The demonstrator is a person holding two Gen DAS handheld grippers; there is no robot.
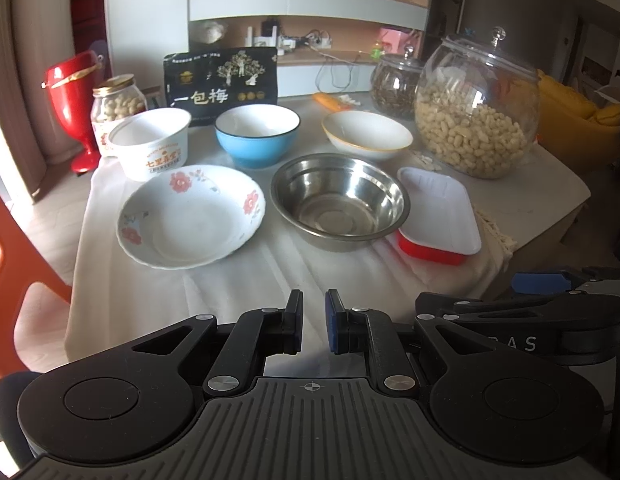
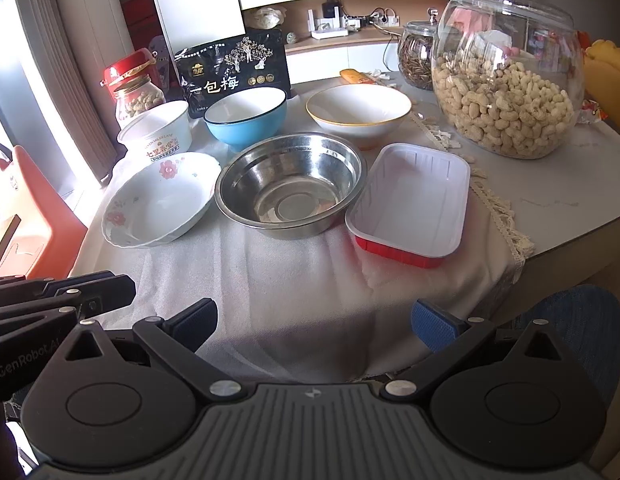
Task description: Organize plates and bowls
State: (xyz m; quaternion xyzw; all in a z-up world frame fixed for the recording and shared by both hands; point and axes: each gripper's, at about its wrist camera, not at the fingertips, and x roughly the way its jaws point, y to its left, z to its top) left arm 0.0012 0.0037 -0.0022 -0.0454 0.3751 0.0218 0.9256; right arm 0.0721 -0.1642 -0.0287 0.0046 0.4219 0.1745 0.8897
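The left claw [image 1: 314, 326] is a matte black plastic rig: two flat linkage arms pinned with round silver screw heads, each rooted in a broad rounded housing with a recessed disc on top. Between the housings lies a grey ribbed plate marked with a small crosshair. Its fingers carry blue pads. The right claw [image 2: 314, 326] is built the same way, with textured blue rubber pads [image 2: 432, 322] on black finger blocks. Pale lettering "GenRobot.AI" runs along the side of the left claw's black body in the right wrist view.
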